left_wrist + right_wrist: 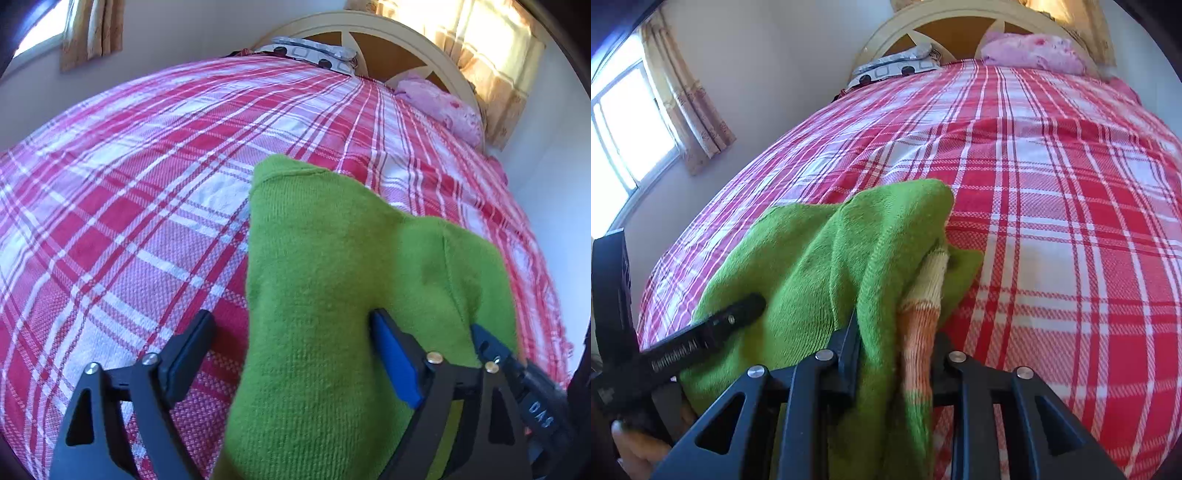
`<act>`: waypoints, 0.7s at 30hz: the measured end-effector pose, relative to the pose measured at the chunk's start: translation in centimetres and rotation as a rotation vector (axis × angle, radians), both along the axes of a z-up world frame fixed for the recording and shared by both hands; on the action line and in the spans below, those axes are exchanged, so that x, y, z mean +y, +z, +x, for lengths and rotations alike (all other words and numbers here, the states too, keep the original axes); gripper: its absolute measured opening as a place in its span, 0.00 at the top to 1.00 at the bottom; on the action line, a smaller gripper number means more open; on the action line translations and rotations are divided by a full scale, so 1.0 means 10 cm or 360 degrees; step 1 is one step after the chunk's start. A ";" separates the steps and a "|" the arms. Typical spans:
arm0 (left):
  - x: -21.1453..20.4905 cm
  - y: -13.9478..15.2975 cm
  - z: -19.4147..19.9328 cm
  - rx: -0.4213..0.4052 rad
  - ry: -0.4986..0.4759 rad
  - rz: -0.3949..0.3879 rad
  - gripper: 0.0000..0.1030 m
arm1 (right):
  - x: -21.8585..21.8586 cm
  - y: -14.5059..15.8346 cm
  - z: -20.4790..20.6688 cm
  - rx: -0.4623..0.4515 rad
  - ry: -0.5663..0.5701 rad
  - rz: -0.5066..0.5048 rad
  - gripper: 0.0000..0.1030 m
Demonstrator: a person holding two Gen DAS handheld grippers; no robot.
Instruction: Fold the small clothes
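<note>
On plaid bedspread (147,221), green garment (325,295)

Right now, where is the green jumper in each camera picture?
Left wrist view: the green jumper fills the lower middle, lying on the red checked bedspread, between the open fingers of the left hand-held gripper.
Right wrist view: it sits lower left of middle, pinched in the right hand-held gripper.
Shared landmark: the pink pillow by the headboard.

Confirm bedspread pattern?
Red, pink and white plaid bedspread; the right wrist view shows it best.
</note>
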State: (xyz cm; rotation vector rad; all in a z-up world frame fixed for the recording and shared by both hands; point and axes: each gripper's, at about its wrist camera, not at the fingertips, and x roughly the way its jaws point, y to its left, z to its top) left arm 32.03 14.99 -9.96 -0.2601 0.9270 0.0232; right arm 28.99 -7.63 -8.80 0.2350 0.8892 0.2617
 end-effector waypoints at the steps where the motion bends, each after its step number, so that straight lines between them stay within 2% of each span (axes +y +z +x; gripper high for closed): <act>1: -0.01 0.00 -0.01 0.0004 0.0021 0.0027 0.05 | -0.01 -0.01 -0.01 0.0000 -0.0010 0.0012 0.74; 6: 0.02 -0.01 -0.02 0.0012 0.0018 0.0047 0.03 | 0.00 0.03 -0.10 -0.0032 -0.0029 -0.0026 0.71; 10: -0.01 0.00 -0.03 0.0005 0.0014 0.0088 0.03 | -0.11 0.13 -0.21 -0.0037 -0.0062 0.0051 0.70; 17: -0.01 -0.01 -0.04 0.0003 0.0007 0.0084 0.03 | -0.07 0.48 -0.77 -0.0314 -0.0115 -0.0183 0.70; 18: -0.01 0.00 -0.05 0.0003 0.0010 0.0083 0.03 | -0.05 0.52 -0.86 -0.0342 -0.0095 -0.0201 0.73; 19: -0.02 0.00 -0.07 0.0003 0.0004 0.0092 0.03 | -0.05 0.53 -0.91 -0.0354 -0.0080 -0.0209 0.83; 21: -0.04 0.03 -0.12 -0.0005 -0.0003 0.0109 0.03 | 0.03 0.55 -1.02 -0.0365 -0.0028 -0.0254 0.94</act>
